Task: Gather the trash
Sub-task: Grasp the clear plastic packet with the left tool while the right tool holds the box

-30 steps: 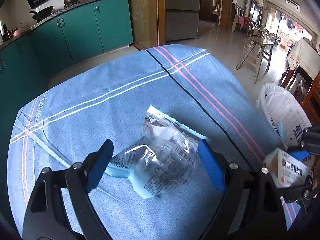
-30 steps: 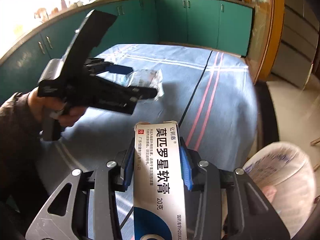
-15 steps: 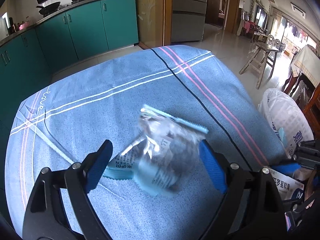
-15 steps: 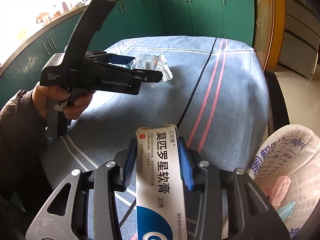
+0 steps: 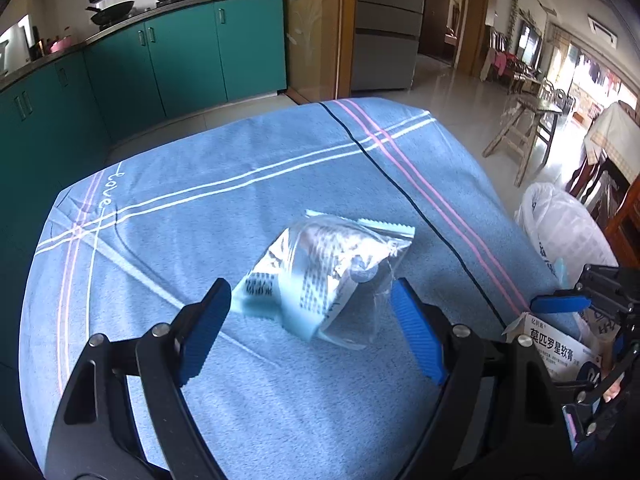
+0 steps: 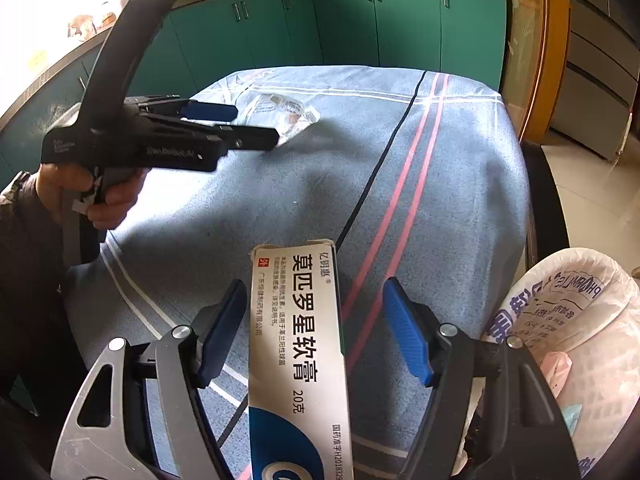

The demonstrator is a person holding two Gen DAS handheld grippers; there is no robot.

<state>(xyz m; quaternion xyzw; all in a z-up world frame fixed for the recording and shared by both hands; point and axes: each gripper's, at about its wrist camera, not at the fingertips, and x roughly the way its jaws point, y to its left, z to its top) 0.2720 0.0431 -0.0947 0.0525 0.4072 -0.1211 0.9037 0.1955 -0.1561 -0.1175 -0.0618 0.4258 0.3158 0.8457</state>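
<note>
The left gripper hovers spread behind a clear wrapper on the blue cloth; the right gripper has its jaws apart around an ointment box. A white trash bag sits at three o'clock.

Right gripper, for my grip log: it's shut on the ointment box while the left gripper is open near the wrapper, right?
No: the right wrist view shows the right gripper open around the ointment box. The left gripper is open near the wrapper.

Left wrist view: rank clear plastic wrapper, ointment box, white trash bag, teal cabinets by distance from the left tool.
From the left tool:
1. Clear plastic wrapper, on the cloth between the open fingers.
2. Ointment box, right, at the other tool.
3. White trash bag, right, off the table edge.
4. Teal cabinets, far back left.
</note>
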